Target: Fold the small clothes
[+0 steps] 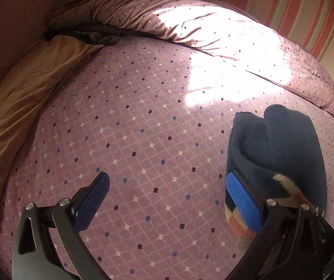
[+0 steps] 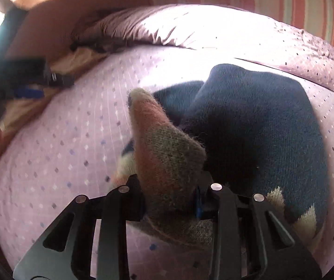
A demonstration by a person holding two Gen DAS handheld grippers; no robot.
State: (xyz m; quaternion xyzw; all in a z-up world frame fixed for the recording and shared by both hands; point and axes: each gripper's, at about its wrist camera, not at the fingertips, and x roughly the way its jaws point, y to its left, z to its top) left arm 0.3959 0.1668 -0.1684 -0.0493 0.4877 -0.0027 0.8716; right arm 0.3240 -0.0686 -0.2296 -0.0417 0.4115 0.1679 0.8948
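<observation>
**Right gripper pinching sock toe, left gripper spread beside the pair**

Right gripper (image 2: 170, 200), bottom centre of the right wrist view: fingers are closing on the striped toe end of a sock (image 2: 164, 151), pinching the orange-green-grey knit between the pads. The toe is standing up out of the jaws, tilted toward upper left of the frame. Motion blur here, so exact pad contact is hard to read.

Left gripper (image 1: 167, 205), bottom of the left wrist view: fingers are sitting wide apart, nothing between them. Its right pad (image 1: 243, 203) is lying just beside, maybe touching, the cuff side of the navy socks (image 1: 276, 149); can't tell which.

The navy socks are lying bunched in the right half of both frames, on the purple diamond-print bedsheet (image 1: 143, 128). They look like two, overlapping; can't tell for sure. A rolled duvet (image 1: 213, 28) is running along the top, and a tan pillow (image 1: 27, 98) is at left.

Handling judgement: light, soft, thick fuzzy knit, not slippery, not fragile, but floppy, so it will be sagging and bunching when lifted. Best hold is probably at the ends, toe and cuff, pinching both layers to keep edges aligned for the fold.
</observation>
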